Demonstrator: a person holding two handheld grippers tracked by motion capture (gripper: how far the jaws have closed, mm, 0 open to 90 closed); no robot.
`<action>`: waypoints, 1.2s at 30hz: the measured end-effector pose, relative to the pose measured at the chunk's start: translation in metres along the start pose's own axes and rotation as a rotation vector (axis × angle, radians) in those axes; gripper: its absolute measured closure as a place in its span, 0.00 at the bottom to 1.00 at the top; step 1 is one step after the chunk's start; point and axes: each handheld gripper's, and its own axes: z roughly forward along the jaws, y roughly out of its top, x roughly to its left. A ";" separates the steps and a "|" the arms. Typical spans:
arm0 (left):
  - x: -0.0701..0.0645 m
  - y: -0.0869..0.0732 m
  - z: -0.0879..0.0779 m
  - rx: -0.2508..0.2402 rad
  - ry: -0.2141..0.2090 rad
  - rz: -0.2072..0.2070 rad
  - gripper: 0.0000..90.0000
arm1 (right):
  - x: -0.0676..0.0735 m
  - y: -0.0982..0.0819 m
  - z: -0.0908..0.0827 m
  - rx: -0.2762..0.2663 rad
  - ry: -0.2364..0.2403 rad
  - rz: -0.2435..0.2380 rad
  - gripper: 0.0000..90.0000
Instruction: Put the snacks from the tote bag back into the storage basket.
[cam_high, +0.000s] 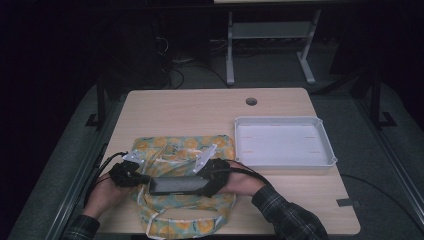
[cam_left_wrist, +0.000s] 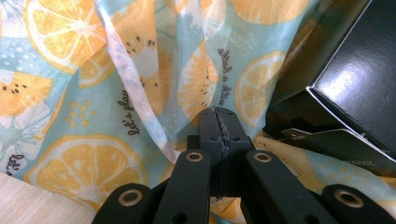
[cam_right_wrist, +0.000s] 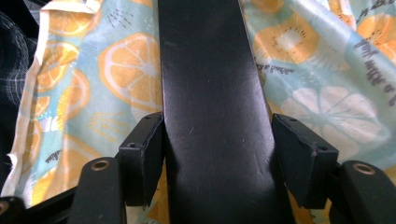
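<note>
- My left gripper (cam_left_wrist: 219, 128) is clamped tight on the lemon-print fabric bag (cam_left_wrist: 93, 93).
- Right gripper (cam_right_wrist: 217, 154) straddles the black box (cam_right_wrist: 210, 93); jaws look slightly clear of it, I think.

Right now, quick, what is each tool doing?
Left tool: closed, pinching the lemon-print bag.
Right tool: the black box sits between its jaws; a slim gap shows on the right, so no firm grip.

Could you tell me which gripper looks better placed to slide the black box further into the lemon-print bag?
Probably the right gripper: its jaws straddle the flat black cardboard box, though a gap shows at one side. The left gripper is shut on a fold of the lemon-print fabric bag, seemingly holding it in place.
</note>
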 end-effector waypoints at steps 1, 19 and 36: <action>0.000 0.000 0.000 -0.002 -0.001 -0.001 1.00 | 0.000 0.000 0.001 0.001 0.003 0.001 0.40; -0.001 0.000 0.000 -0.003 0.003 -0.003 1.00 | 0.000 -0.004 0.016 0.077 -0.004 -0.023 0.43; -0.001 -0.001 0.000 -0.006 0.007 -0.004 1.00 | 0.005 -0.002 0.012 0.076 -0.011 -0.050 0.46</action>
